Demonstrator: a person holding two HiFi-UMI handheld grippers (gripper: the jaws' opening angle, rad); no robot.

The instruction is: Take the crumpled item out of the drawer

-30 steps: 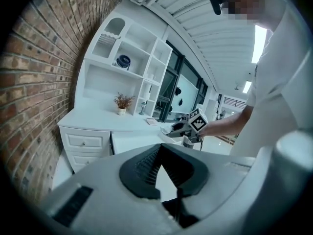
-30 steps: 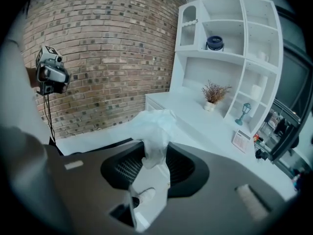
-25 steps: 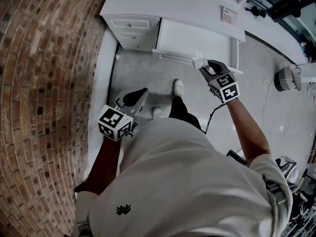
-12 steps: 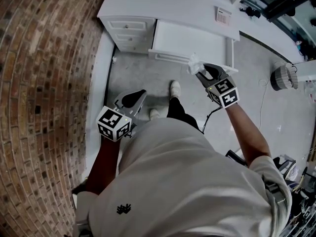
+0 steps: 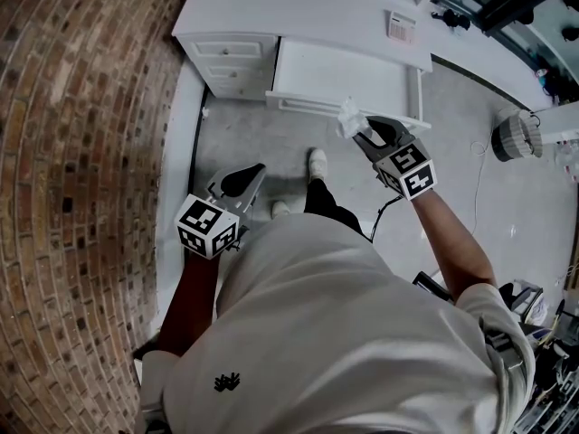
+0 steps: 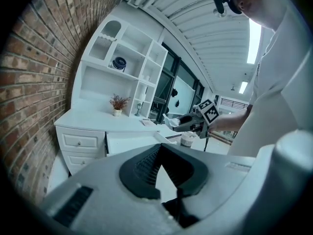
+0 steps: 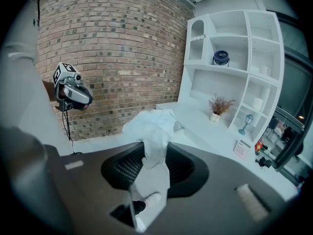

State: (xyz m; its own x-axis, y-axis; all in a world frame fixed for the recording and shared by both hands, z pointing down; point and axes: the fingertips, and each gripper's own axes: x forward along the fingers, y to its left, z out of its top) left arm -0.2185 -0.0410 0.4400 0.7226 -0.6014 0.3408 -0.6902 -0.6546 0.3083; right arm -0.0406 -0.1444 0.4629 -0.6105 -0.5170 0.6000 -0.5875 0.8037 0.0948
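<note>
A white desk (image 5: 289, 7) carrying a shelf unit (image 7: 230, 58) stands against a brick wall (image 5: 81, 152) on a grey floor (image 5: 262, 147), and its wide drawer (image 5: 335, 72) is pulled open. The crumpled item (image 7: 152, 131), a pale wrinkled wad, is out of the drawer and pinched in the right gripper (image 7: 154, 150). The two pads press on its narrow tail from both sides, while its bunched, wider end fans out past the tips. Its long axis runs along the jaws, tail toward the camera, bulk pointing away toward the corner where desk meets wall. In the head view the item sticks out of the tips up and to the left, showing against the drawer's front rim near the right corner. How high it hangs above that rim cannot be told. The left gripper (image 5: 253, 172) is held low and well apart from the right one, over the floor near the person's shoe (image 5: 317, 161), and aims toward the desk. Its jaw tips meet with nothing between them. A potted plant (image 7: 218, 104) sits on the desk top below the shelves.
</note>
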